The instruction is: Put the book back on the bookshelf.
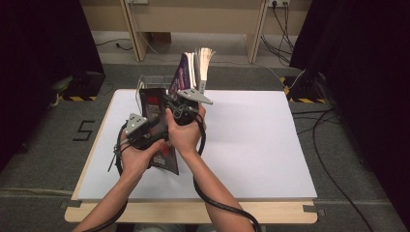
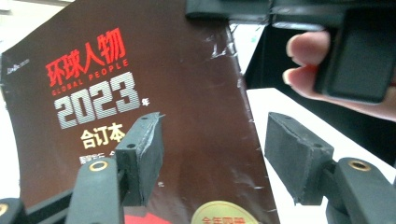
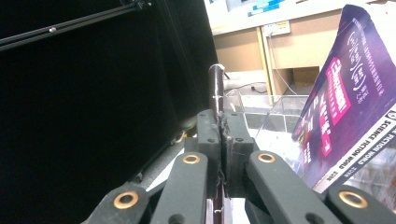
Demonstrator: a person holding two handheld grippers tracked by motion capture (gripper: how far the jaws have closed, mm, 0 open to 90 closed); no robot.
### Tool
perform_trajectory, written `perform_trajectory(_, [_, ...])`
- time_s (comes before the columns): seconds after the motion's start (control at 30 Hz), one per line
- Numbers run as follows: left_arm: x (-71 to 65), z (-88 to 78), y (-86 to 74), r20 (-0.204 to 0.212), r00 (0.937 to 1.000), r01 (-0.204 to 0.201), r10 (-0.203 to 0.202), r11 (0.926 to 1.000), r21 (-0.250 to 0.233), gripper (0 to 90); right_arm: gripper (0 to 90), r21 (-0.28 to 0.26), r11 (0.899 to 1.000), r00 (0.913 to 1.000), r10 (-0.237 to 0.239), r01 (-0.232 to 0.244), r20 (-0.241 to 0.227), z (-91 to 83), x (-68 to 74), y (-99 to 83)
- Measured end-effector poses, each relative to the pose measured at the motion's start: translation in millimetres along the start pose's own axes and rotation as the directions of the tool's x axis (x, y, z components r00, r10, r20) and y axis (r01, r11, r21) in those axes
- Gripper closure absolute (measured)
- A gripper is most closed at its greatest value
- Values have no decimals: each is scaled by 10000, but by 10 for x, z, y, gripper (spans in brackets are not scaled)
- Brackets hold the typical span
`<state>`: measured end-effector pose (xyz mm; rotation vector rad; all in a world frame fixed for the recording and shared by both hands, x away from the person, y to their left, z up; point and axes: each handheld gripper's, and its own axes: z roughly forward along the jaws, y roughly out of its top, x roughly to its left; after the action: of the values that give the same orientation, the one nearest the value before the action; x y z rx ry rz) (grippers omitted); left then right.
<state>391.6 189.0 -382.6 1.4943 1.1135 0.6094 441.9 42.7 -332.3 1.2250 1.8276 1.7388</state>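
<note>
Two grippers work on one dark magazine [image 1: 153, 104], which stands upright over the near left part of the white table [image 1: 251, 145]. The right gripper [image 3: 219, 135] is clenched on the thin edge of this magazine, seen edge-on between its pads in the right gripper view. The left gripper [image 2: 212, 156] is released: its jaws stand apart, one pad lying in front of the brown cover with red and white characters, the other pad beside the cover's edge, pressing nothing. Behind, a clear holder [image 1: 145, 82] already carries a purple magazine [image 1: 186, 70] and other leaning books.

I judge the step is to bring the magazine into that holder. To do it well, the right grip should remain firm while the left jaws close on the free edge, so the floppy cover does not bend. Then both hands should keep it vertical and lower it beside the purple one.
</note>
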Motion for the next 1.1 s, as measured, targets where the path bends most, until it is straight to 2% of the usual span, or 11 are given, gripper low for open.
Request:
perform_trajectory(0.27, [-35,52,-6,-378,9986,-365,369,9993,107,367,878,37,9999,9999,-155,155,-21,7,36,-13])
perform_trajectory(0.37, [-44,50,0,-385,9989,-276,282,9995,146,380,878,42,9998,9998,-192,192,-42,-2,41,-13])
perform_trajectory(0.53, [-82,46,13,-310,9989,-348,357,9990,276,487,878,63,9997,9997,-249,250,-61,-8,54,-13])
perform_trajectory(0.8, [-121,3,30,-449,9976,-504,519,9982,333,580,878,17,9998,9998,-204,204,-93,-27,53,4])
perform_trajectory(0.97, [-117,-18,29,-480,9982,-351,372,9984,436,636,878,37,9998,9997,-213,213,-102,-28,63,-2])
perform_trajectory(1.1, [-100,-26,20,-465,9989,-86,106,9991,421,683,878,64,9998,9998,-198,199,-103,-28,68,0])
